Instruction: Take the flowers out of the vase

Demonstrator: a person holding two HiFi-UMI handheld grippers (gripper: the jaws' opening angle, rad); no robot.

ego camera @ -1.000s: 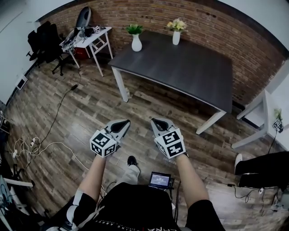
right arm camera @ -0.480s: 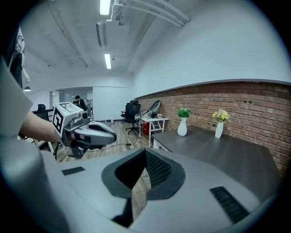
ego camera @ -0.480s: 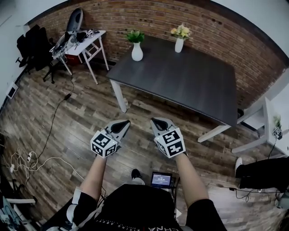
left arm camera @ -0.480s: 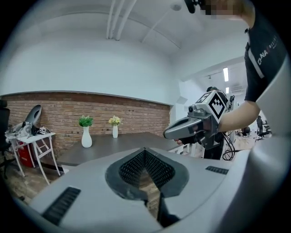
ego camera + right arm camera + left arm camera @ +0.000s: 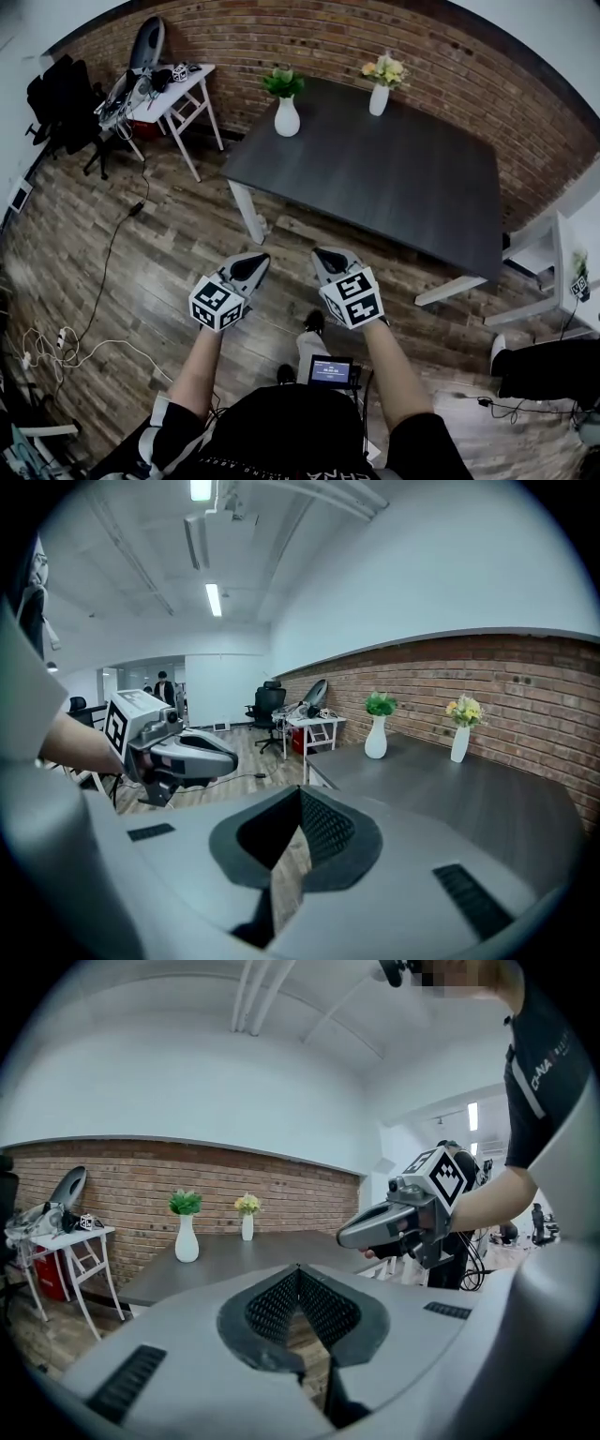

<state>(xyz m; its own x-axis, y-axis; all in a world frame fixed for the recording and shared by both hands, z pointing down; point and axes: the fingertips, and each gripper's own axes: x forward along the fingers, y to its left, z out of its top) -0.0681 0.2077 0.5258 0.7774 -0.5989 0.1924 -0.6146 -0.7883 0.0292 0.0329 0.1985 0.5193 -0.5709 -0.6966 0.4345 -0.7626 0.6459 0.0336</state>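
Observation:
Two white vases stand at the far edge of a dark grey table (image 5: 394, 187). One vase (image 5: 287, 116) holds green flowers (image 5: 283, 82); the other vase (image 5: 379, 98) holds yellow flowers (image 5: 385, 67). Both vases also show in the left gripper view, green flowers (image 5: 185, 1202) and yellow flowers (image 5: 247, 1204), and in the right gripper view, green flowers (image 5: 379, 703) and yellow flowers (image 5: 464, 709). My left gripper (image 5: 255, 259) and right gripper (image 5: 325, 255) are held side by side over the floor, well short of the table, both shut and empty.
A small white side table (image 5: 178, 89) with clutter and a black office chair (image 5: 66, 103) stand at the far left by the brick wall. Cables (image 5: 66, 337) trail over the wood floor at the left. Another white table (image 5: 562, 272) is at the right.
The person has walked toward the grey table; table and vases sit lower and larger in the head view. Both grippers keep the same pose, shut.

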